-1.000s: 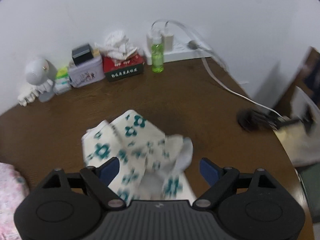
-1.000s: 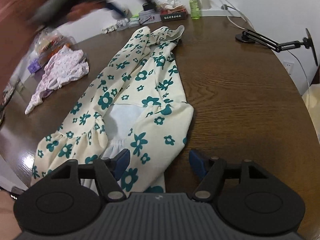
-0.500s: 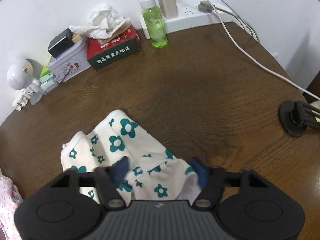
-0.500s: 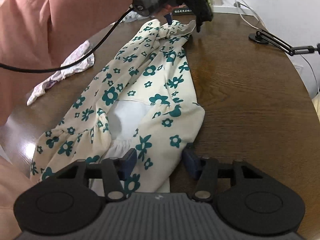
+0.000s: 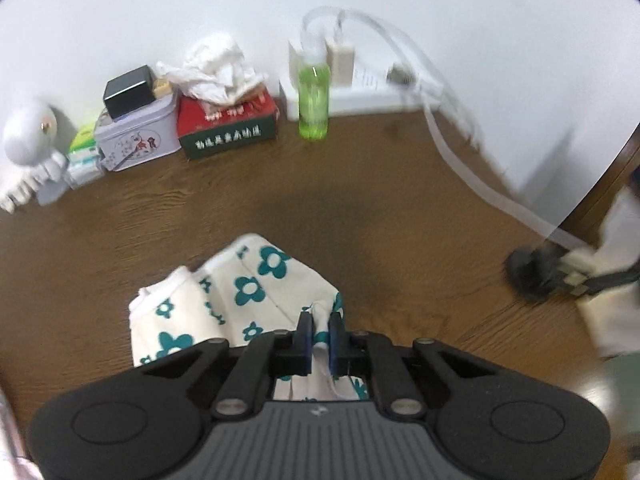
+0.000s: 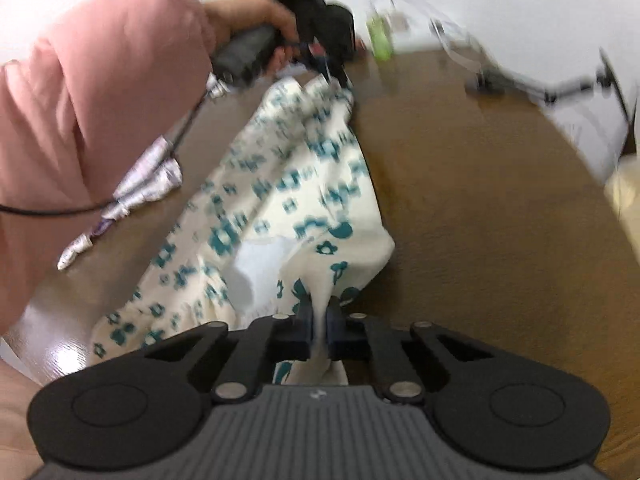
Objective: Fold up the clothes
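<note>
Floral garment (image 6: 280, 200), cream with teal flowers, lies lengthwise on the brown desk (image 6: 480, 220), pinched at both ends. At its near end, the right gripper (image 6: 319, 320) has its jaws drawn narrow on a fold of the fabric, which rises from the desk into the gap between the blue pads. Left of the garment, a small pale patterned cloth (image 6: 132, 192) lies on the desk, apart from it. At the garment's far end, the left gripper (image 6: 330, 68) is held by a hand (image 6: 256, 12) emerging from a pink sleeve (image 6: 80, 120). In the left wrist view, this gripper (image 5: 319, 334) is likewise closed down on a ridge of the garment (image 5: 240, 300), with the bunched far end spreading to the left of its fingers. Beyond the garment, along the white wall, stand a green bottle (image 5: 314, 104), a red-and-green tissue box (image 5: 228, 128), a pale tin (image 5: 136, 136) and a white figurine (image 5: 28, 140). Right of the garment, a black stand base (image 5: 536, 272) sits near the desk edge; motion blur obscures its detail.
</note>
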Demonstrator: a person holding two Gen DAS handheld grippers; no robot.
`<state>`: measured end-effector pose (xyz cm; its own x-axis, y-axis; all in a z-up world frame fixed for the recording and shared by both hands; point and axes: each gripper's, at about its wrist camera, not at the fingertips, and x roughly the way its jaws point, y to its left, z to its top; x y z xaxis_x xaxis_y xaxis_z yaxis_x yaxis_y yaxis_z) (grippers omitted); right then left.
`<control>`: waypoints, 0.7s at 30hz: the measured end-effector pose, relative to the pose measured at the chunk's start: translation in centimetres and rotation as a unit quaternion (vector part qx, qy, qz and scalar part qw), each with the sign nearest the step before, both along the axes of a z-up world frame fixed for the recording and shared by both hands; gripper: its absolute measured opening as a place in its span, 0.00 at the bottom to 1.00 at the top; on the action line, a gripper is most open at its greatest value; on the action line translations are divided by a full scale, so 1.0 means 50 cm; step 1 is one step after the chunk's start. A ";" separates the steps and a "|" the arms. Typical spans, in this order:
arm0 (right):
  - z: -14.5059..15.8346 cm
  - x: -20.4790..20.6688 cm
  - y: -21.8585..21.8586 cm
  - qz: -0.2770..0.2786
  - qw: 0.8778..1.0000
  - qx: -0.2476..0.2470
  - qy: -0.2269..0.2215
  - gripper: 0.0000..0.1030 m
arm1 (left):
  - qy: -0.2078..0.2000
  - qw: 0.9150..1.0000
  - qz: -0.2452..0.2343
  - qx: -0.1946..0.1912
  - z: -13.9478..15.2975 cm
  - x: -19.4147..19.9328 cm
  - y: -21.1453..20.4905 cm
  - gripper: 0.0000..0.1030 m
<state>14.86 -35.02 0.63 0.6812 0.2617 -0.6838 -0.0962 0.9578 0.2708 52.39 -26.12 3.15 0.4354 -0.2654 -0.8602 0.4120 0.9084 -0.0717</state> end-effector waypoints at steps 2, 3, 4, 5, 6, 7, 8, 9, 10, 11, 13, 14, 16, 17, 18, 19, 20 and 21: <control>0.041 -0.007 0.030 0.025 0.999 -0.028 -0.028 0.06 | 0.002 0.999 0.003 -0.044 0.019 0.001 0.050 0.06; 0.059 -0.012 0.048 0.044 0.997 -0.041 -0.040 0.06 | 0.000 0.998 0.006 -0.060 0.026 0.001 0.077 0.06; 0.074 -0.015 0.071 0.064 0.995 -0.057 -0.049 0.06 | -0.001 0.997 0.010 -0.076 0.030 0.001 0.107 0.06; 0.087 -0.018 0.097 0.087 0.992 -0.070 -0.056 0.06 | 0.001 0.996 0.014 -0.089 0.031 0.003 0.132 0.06; 0.096 -0.018 0.123 0.110 0.989 -0.079 -0.058 0.06 | 0.002 0.995 0.019 -0.102 0.031 0.004 0.158 0.06; 0.101 -0.015 0.147 0.130 0.986 -0.084 -0.055 0.06 | 0.003 0.993 0.024 -0.114 0.031 0.005 0.183 0.06; 0.103 -0.009 0.171 0.150 0.984 -0.086 -0.047 0.06 | 0.004 0.992 0.026 -0.121 0.029 0.009 0.205 0.06; 0.104 -0.003 0.195 0.170 0.981 -0.086 -0.039 0.06 | 0.006 0.991 0.029 -0.128 0.027 0.012 0.227 0.06; 0.098 0.008 0.215 0.186 0.979 -0.079 -0.022 0.06 | 0.007 0.991 0.034 -0.131 0.022 0.015 0.246 0.06; 0.091 0.019 0.234 0.200 0.977 -0.069 -0.004 0.06 | 0.010 0.990 0.039 -0.132 0.014 0.019 0.264 0.06; 0.072 0.043 0.269 0.221 0.974 -0.049 0.034 0.07 | 0.015 0.990 0.047 -0.135 -0.003 0.025 0.298 0.06; 0.054 0.056 0.283 0.220 0.973 -0.039 0.055 0.07 | 0.016 0.989 0.049 -0.137 -0.015 0.026 0.310 0.06; 0.020 0.079 0.307 0.213 0.972 -0.023 0.092 0.08 | 0.019 0.988 0.054 -0.141 -0.037 0.028 0.336 0.07; 0.001 0.086 0.313 0.203 0.973 -0.013 0.107 0.09 | 0.019 0.988 0.057 -0.145 -0.047 0.029 0.346 0.07; -0.010 0.089 0.317 0.196 0.974 -0.003 0.116 0.11 | 0.019 0.987 0.060 -0.150 -0.055 0.030 0.355 0.07; -0.019 0.091 0.319 0.189 0.974 0.007 0.122 0.16 | 0.019 0.986 0.063 -0.154 -0.063 0.031 0.364 0.08; -0.028 0.094 0.322 0.183 0.975 0.017 0.129 0.19 | 0.017 0.985 0.064 -0.159 -0.068 0.029 0.370 0.09; -0.029 0.094 0.322 0.177 0.975 0.025 0.129 0.24 | 0.013 0.984 0.065 -0.165 -0.070 0.029 0.375 0.10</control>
